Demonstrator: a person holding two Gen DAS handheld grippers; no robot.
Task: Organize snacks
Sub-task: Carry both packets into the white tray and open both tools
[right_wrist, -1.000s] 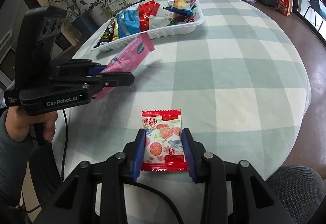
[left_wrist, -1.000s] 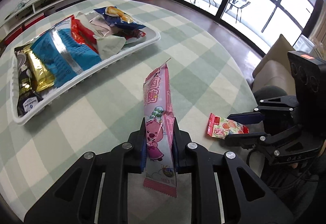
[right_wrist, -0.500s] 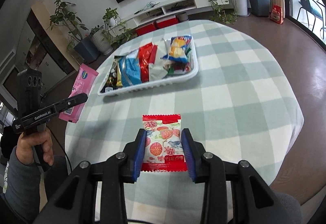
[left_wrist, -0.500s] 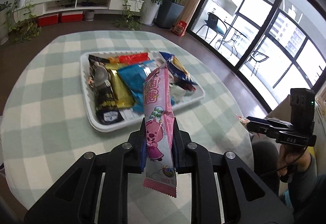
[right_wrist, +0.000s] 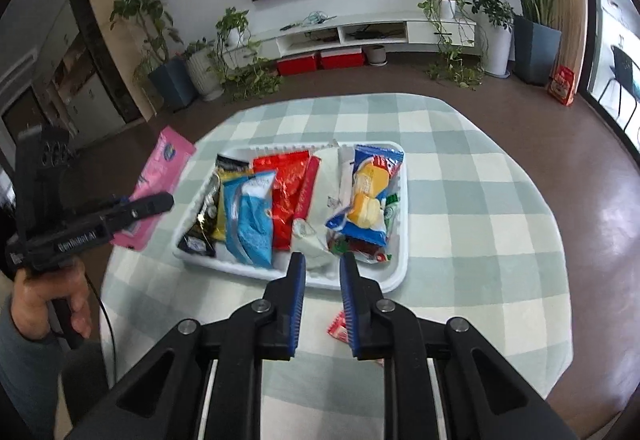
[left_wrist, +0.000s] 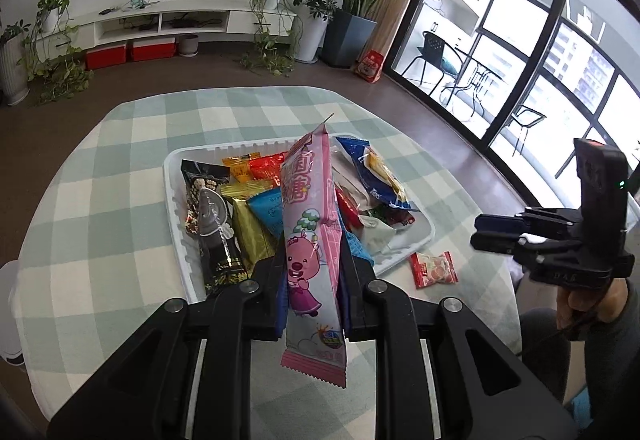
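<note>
My left gripper is shut on a long pink candy packet and holds it upright in the air in front of the white tray. The tray is packed with several snack packets. A small red sweet packet lies flat on the checked cloth just outside the tray's near right corner. In the right wrist view only a corner of this red packet shows, behind one finger. My right gripper hangs above the tray's near rim. Its jaws are closing, with nothing between them.
The round table wears a green and white checked cloth that ends close behind both grippers. A person's hand grips the left handle at the table's left side. Plants, a TV unit and glass doors stand beyond the table.
The red packet has left my right gripper's jaws and lies on the cloth by the tray. That gripper has risen. My left gripper has lifted the pink packet higher, facing the tray.
</note>
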